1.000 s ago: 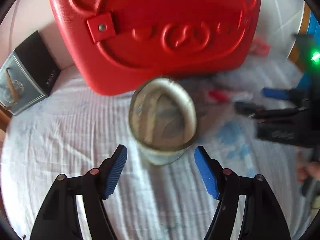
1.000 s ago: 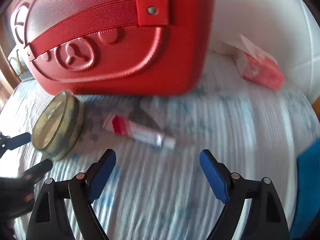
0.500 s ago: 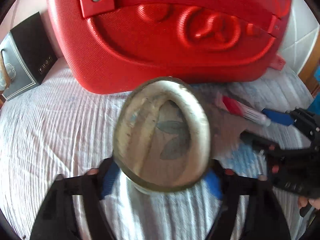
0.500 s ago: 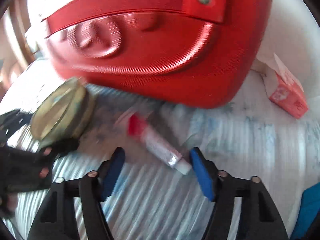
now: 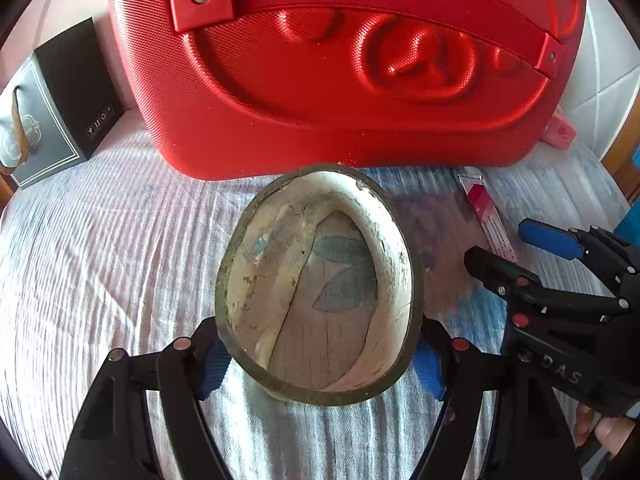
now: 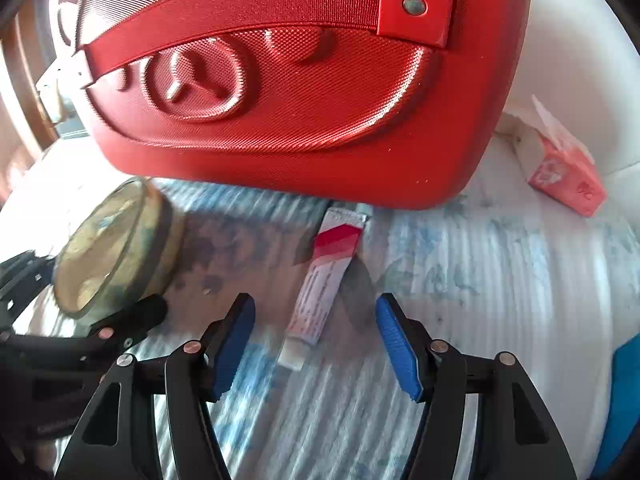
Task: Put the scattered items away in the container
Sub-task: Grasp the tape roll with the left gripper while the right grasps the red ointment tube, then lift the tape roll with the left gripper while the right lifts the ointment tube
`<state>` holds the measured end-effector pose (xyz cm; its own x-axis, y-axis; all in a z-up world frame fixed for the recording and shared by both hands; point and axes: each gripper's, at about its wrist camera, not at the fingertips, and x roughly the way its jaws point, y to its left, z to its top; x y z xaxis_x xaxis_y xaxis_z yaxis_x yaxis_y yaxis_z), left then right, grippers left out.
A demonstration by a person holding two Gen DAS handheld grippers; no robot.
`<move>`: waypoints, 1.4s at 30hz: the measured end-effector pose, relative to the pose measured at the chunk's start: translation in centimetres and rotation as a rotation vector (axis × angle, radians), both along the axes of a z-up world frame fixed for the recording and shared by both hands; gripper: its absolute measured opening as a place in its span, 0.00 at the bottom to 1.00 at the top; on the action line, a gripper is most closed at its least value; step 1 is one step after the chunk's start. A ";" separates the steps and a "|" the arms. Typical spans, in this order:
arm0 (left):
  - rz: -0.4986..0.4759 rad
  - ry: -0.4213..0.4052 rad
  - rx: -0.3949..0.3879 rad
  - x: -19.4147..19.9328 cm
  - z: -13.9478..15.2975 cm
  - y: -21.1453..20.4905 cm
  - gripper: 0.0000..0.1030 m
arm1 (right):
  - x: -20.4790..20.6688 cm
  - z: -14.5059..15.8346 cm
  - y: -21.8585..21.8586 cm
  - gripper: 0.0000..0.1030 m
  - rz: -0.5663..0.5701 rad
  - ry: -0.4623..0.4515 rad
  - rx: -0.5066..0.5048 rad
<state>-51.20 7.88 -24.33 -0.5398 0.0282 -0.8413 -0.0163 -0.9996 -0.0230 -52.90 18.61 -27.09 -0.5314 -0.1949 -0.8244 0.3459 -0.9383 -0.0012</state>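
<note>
1. The left tongs are gripping a round, worn, cream-and-olive tin with a faded leaf print, their blue pads pressing on its 2 sides while the jaws are easing apart slightly.
2. The tin is sitting tilted, its flat face turned up toward the left wrist camera, just above the white, blue-patterned ribbed bedspread.
3. The right tongs are standing about half open, holding nothing; their blue pads are flanking the capped end of a slim white tube with a red band.
4. The tube is lying flat on the bedspread, its crimped end pointing toward the large red textured hard-shell case, and neither pad is touching it.
5. In the left wrist view the right tongs are reaching in from the right edge, beside the tube.
6. The red case is lying closed on the bed behind the tin and the tube.
7. A dark grey box with a pale framed panel is standing at the case's left.
8. A pink-red carton with a torn white top is lying to the case's right.
</note>
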 end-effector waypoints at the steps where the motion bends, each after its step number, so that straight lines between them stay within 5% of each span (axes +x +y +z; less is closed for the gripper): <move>1: 0.003 0.007 0.000 0.1 0.1 -0.1 0.68 | 0.0 0.0 0.0 0.58 -0.014 0.007 0.005; 3: 0.008 0.010 0.004 0.1 0.3 -0.3 0.67 | 0.2 0.1 -0.2 0.46 -0.025 0.011 0.008; 5: 0.024 0.004 0.004 2.7 0.7 1.9 0.67 | 0.4 0.2 -0.6 0.21 -0.019 0.005 0.017; 7: 0.034 -0.010 0.016 3.3 1.1 2.0 0.67 | 0.7 0.3 -0.9 0.17 -0.016 -0.006 0.023; 12: 0.049 -0.021 0.035 6.1 2.5 2.2 0.66 | 2.5 0.9 -0.9 0.17 -0.007 -0.039 -0.004; 19: 0.048 0.058 -0.017 13.7 8.2 2.7 0.62 | 9.2 4.3 0.0 0.17 -0.004 -0.016 -0.078; 22: 0.058 0.082 -0.001 16.5 10.5 1.6 0.52 | 12.7 6.4 0.6 0.17 0.005 0.001 -0.112; 25: 0.065 0.106 -0.004 19.5 12.7 0.6 0.30 | 16.4 9.2 0.0 0.17 0.028 0.026 -0.128; 28: 0.079 0.103 0.014 21.7 13.5 -0.7 0.30 | 19.3 11.4 0.0 0.17 0.042 0.039 -0.141; 30: 0.090 0.095 0.014 23.6 13.3 -1.5 0.32 | 21.4 12.1 0.1 0.17 0.052 0.029 -0.144; 32: 0.103 0.067 0.021 24.6 12.4 -2.6 0.65 | 23.4 11.7 0.4 0.17 0.070 0.019 -0.138; 33: 0.110 0.055 0.028 25.0 11.8 -2.9 0.72 | 24.2 11.3 0.5 0.17 0.076 0.013 -0.134; 42: 0.163 -0.006 0.041 25.2 7.8 -6.4 0.74 | 25.0 7.4 -1.3 0.17 0.096 -0.069 -0.134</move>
<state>-25.96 1.51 -16.57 -0.5353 -0.0247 -0.8443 0.1462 -0.9872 -0.0638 -27.91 17.35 -19.74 -0.4485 -0.3528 -0.8212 0.4290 -0.8910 0.1485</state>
